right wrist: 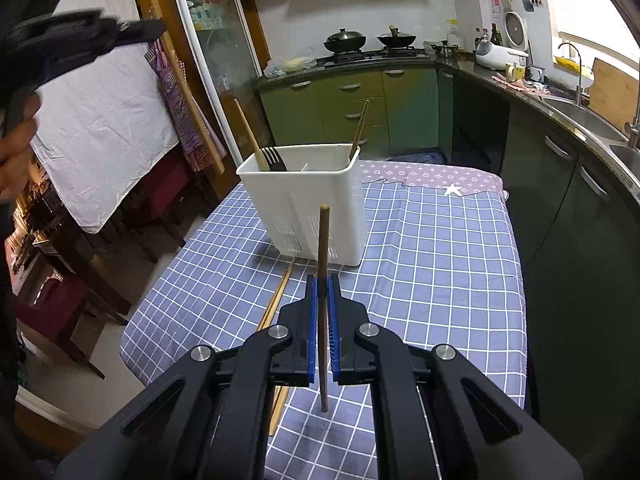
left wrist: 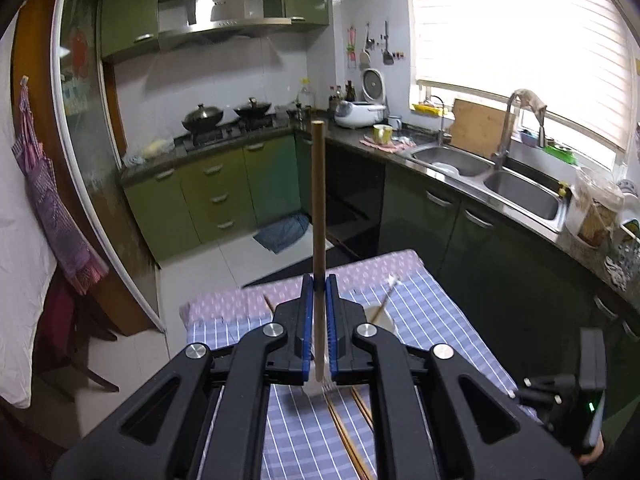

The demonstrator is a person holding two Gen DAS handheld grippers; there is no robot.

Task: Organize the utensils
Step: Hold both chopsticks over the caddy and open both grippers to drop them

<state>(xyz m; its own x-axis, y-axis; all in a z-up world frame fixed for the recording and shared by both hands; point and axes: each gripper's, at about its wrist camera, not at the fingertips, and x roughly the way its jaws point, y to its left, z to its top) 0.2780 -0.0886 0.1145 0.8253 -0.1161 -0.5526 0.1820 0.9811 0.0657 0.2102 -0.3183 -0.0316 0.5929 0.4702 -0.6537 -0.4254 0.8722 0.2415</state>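
Your left gripper [left wrist: 319,284] sits in the lower centre of the left wrist view, its blue-padded jaws pinching a long wooden-handled utensil [left wrist: 319,200]. The shaft runs straight up the middle of the frame, its blunt end level with the far green cabinets. Below the jaws a pale, blurred head shows; you cannot tell whether it is a fork or a spoon. Under it, on the blue-and-white checked tablecloth [left wrist: 432,312], lie loose wooden chopsticks [left wrist: 348,436], running to the bottom edge. Just right of the jaws, the rim of the white plastic utensil holder [left wrist: 384,318] peeks out, with one thin stick leaning out of it to the upper right. Your right gripper appears at the lower right edge of this view, a dark body only.

In the right wrist view, your right gripper [right wrist: 323,280] holds lower centre, jaws pressed onto a brown wooden chopstick [right wrist: 324,240]. The stick stands nearly upright in the frame, its top overlapping the holder's front wall, its lower tip over the cloth.

The white holder [right wrist: 320,200] stands on the cloth just above centre, slotted near its base. Inside, on the left: a black fork [right wrist: 274,158] and a light wooden handle [right wrist: 250,132] leaning to the upper left. At the right corner, a darker wooden stick [right wrist: 359,128] leans to the upper right.

A pair of light chopsticks [right wrist: 278,296] lies on the cloth, left of your right gripper, apart from the holder's base.

Your left gripper, blurred, shows at the upper left edge, with a hand [right wrist: 16,148] below it.
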